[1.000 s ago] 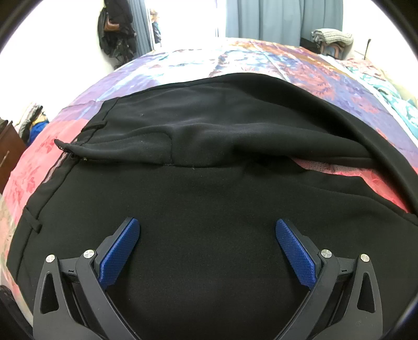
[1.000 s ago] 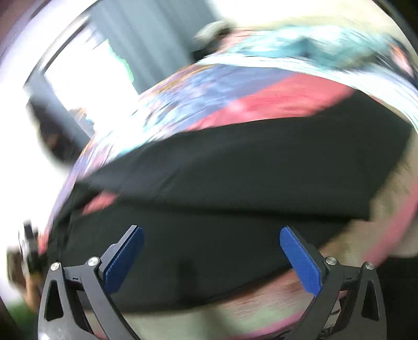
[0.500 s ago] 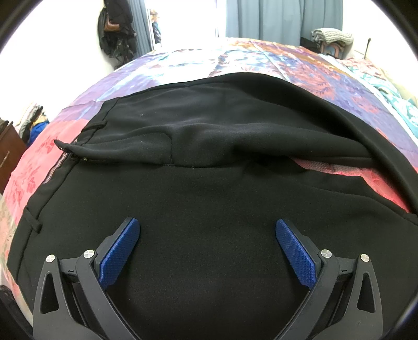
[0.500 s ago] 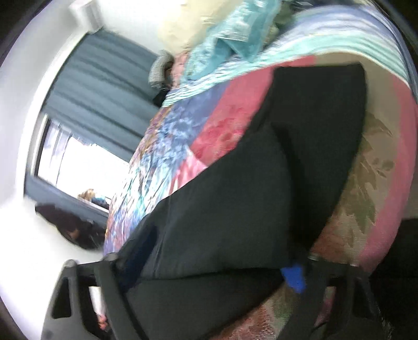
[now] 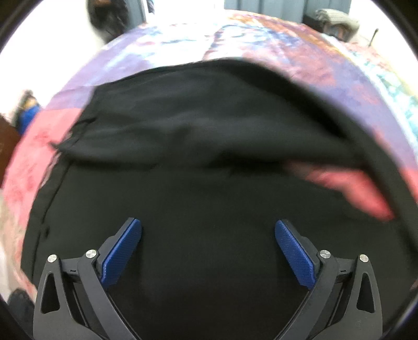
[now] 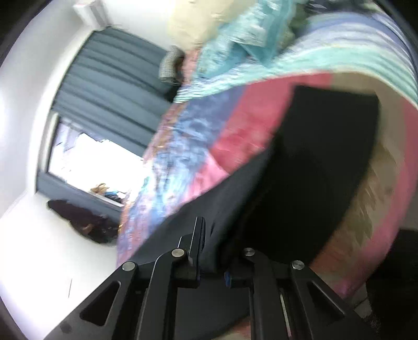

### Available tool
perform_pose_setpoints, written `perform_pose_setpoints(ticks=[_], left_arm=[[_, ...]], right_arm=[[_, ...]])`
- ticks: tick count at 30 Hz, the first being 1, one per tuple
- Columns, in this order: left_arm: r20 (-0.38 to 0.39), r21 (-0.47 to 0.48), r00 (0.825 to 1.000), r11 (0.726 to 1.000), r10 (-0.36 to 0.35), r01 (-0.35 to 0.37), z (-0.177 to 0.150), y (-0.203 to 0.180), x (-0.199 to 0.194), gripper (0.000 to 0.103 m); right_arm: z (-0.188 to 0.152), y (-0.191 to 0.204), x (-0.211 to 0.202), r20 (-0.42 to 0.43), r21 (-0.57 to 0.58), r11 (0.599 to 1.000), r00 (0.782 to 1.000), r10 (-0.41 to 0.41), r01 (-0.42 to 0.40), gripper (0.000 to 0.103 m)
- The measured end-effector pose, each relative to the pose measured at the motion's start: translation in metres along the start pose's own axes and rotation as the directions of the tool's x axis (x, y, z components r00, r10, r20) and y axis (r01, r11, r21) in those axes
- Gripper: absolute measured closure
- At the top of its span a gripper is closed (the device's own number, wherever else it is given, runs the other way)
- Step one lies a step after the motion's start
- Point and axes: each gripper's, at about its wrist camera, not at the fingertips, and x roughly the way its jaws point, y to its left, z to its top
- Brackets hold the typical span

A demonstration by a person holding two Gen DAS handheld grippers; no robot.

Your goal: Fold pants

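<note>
Black pants [image 5: 209, 188] lie spread on the patchwork bedspread [image 5: 287, 49], waistband at the left, one layer bunched across the middle. My left gripper [image 5: 208, 232] is open, blue pads [image 5: 122, 251] wide apart just above the near pants fabric. In the right wrist view my right gripper [image 6: 213, 251] is shut on an edge of the black pants [image 6: 313, 167], and the fabric lifts from the bedspread [image 6: 243, 130]. The view is tilted and blurred.
Grey curtains [image 6: 109, 86] and a bright window [image 6: 91, 154] stand beyond the bed. Teal bedding [image 6: 235, 34] is piled at the bed's far side. A dark bag [image 6: 83, 222] hangs on the wall. A chair with a grey blanket [image 5: 337, 21] stands past the bed.
My right gripper has closed on the pants edge and rolled sideways, lifting the fabric. My left gripper has shifted slightly forward and stays open.
</note>
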Motion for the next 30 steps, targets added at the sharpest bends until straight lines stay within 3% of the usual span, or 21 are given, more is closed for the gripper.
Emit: perform_pose_setpoints(ticks=[3,6,8,11,13,16,17,18,19,21,25,28,30], left_arm=[[0.041,-0.116,0.987,0.980,-0.158,0.162,0.060,0.005,-0.009,0.001],[-0.018,-0.257,0.956,0.925,-0.293,0.278,0.115,0.011,0.022,0.001],[-0.081,-0.342,0.943,0.897,-0.323,0.278,0.143,0.013,0.056,0.005],[-0.154,-0.440,0.931,0.867,-0.330,0.235,0.164,0.015,0.095,0.030],[-0.172,-0.483,0.916,0.841,-0.363,0.243,0.170,0.012,0.113,0.033],[-0.150,-0.489,0.925,0.840,-0.348,0.236,0.174,0.007,0.118,0.035],[-0.139,-0.488,0.928,0.839,-0.347,0.241,0.175,0.008,0.117,0.057],[-0.130,-0.485,0.923,0.835,-0.363,0.261,0.174,0.009,0.116,0.100],[-0.127,-0.490,0.912,0.824,-0.391,0.285,0.174,0.011,0.109,0.096],[-0.069,-0.487,0.907,0.808,-0.415,0.332,0.168,0.019,0.086,0.098],[0.071,-0.378,0.900,0.823,-0.430,0.424,0.149,0.033,-0.010,0.098],[0.207,-0.307,0.876,0.821,-0.436,0.481,0.108,0.051,-0.098,0.097],[0.247,-0.279,0.877,0.837,-0.412,0.471,0.060,0.059,-0.138,0.097]], right_arm=[[0.005,0.022,-0.008,-0.016,-0.084,0.996,0.999,0.040,-0.041,0.090],[0.008,0.039,-0.011,-0.030,-0.125,0.989,0.996,0.079,-0.082,0.090],[0.010,0.047,-0.011,-0.028,-0.137,0.986,0.995,0.093,-0.096,0.090],[0.013,0.053,-0.018,-0.019,-0.140,0.982,0.992,0.122,-0.123,0.090],[0.017,0.057,-0.026,-0.012,-0.144,0.979,0.989,0.145,-0.146,0.090],[0.020,0.066,-0.043,-0.009,-0.183,0.962,0.978,0.207,-0.205,0.091],[0.020,0.069,-0.049,-0.011,-0.199,0.955,0.975,0.220,-0.218,0.091],[0.020,0.072,-0.055,-0.017,-0.215,0.949,0.973,0.231,-0.229,0.091],[0.023,0.074,-0.059,-0.025,-0.226,0.946,0.972,0.232,-0.231,0.091],[0.028,0.072,-0.059,-0.042,-0.229,0.949,0.977,0.211,-0.215,0.091],[0.051,0.070,-0.042,-0.061,-0.264,0.950,0.986,0.155,-0.166,0.091],[0.078,0.077,-0.045,-0.030,-0.284,0.938,0.980,0.199,-0.199,0.091],[0.090,0.076,-0.048,-0.024,-0.289,0.936,0.979,0.200,-0.199,0.091]])
